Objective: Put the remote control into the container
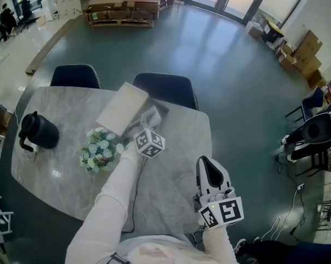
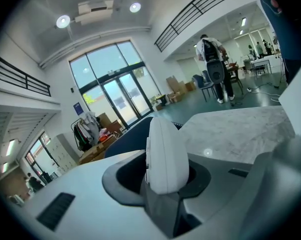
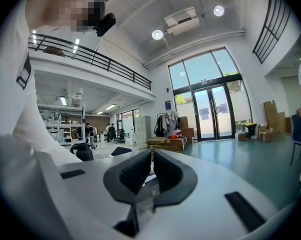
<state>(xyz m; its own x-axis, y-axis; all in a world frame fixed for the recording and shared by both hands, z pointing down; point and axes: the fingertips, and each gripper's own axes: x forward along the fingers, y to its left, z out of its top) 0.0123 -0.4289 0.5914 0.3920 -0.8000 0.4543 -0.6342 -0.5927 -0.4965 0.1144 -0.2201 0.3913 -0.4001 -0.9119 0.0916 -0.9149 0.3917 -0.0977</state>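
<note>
A white remote control (image 2: 165, 154) stands upright between the jaws of my left gripper (image 2: 163, 170), which is shut on it. In the head view this left gripper (image 1: 147, 126) reaches across the marble table (image 1: 61, 180) and holds the remote control (image 1: 151, 116) at the dark container (image 1: 159, 110). The container's pale lid (image 1: 123, 108) is tilted up to the left. My right gripper (image 1: 208, 169) hangs near the table's front right edge, well apart from the container. Its jaws (image 3: 151, 169) are together with nothing between them.
A black kettle (image 1: 38, 131) sits at the table's left end and a flower bouquet (image 1: 102, 147) lies just left of my left arm. Two dark chairs (image 1: 75, 76) (image 1: 165, 89) stand behind the table. A person (image 2: 213, 69) stands far off in the hall.
</note>
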